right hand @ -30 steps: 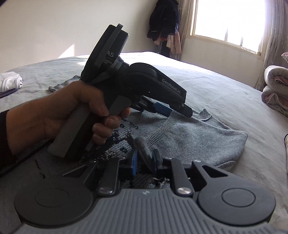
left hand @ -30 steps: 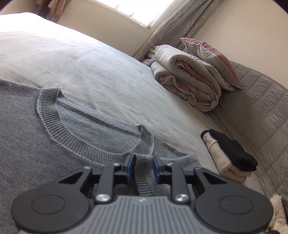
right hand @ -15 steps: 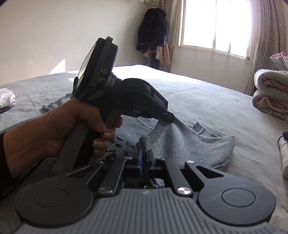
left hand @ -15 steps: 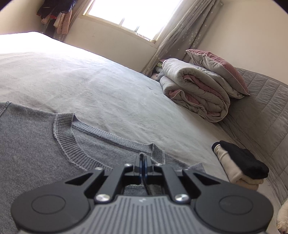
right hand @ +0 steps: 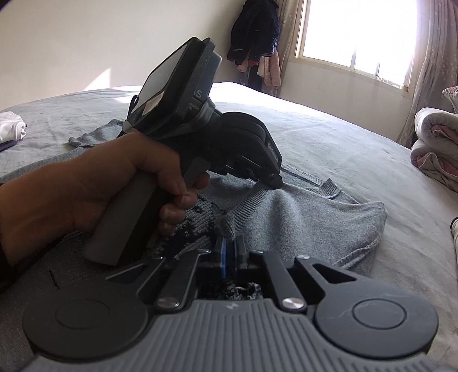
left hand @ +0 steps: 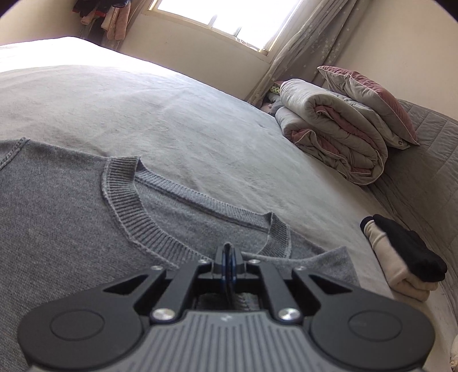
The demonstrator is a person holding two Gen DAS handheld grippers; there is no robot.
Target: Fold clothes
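1. The left gripper (left hand: 228,259) has its jaws closed together, and a ribbed strip of the grey sweater (left hand: 71,217) passes between the blue pads, so it pinches the knit near the collar.
2. The right gripper (right hand: 232,247) is closed as well, and it grips a raised ribbed fold of the same sweater (right hand: 300,217) just in front of its pads.
3. In the right wrist view, a hand (right hand: 94,189) holds the handle of the left gripper (right hand: 273,181), to the left of the right gripper and a little ahead of it; the tip of the left gripper touches the sweater at the collar.
4. The sweater lies on the bed (left hand: 200,120) directly under and in front of both grippers. Its round neck opening (left hand: 183,206) is just ahead of the left gripper, and one part is lifted between the two grippers.
5. To the right of the left gripper, a small stack of folded clothes (left hand: 400,257), cream below and black on top, lies apart from the sweater.
6. Further ahead on the right, a rolled quilt (left hand: 337,137) lies with a pillow (left hand: 369,103) on top.
7. Far ahead, a window (left hand: 229,17) is bright, with a curtain (left hand: 297,51) beside it.
8. Far left of the right gripper, a white folded cloth (right hand: 11,126) lies on the bed.
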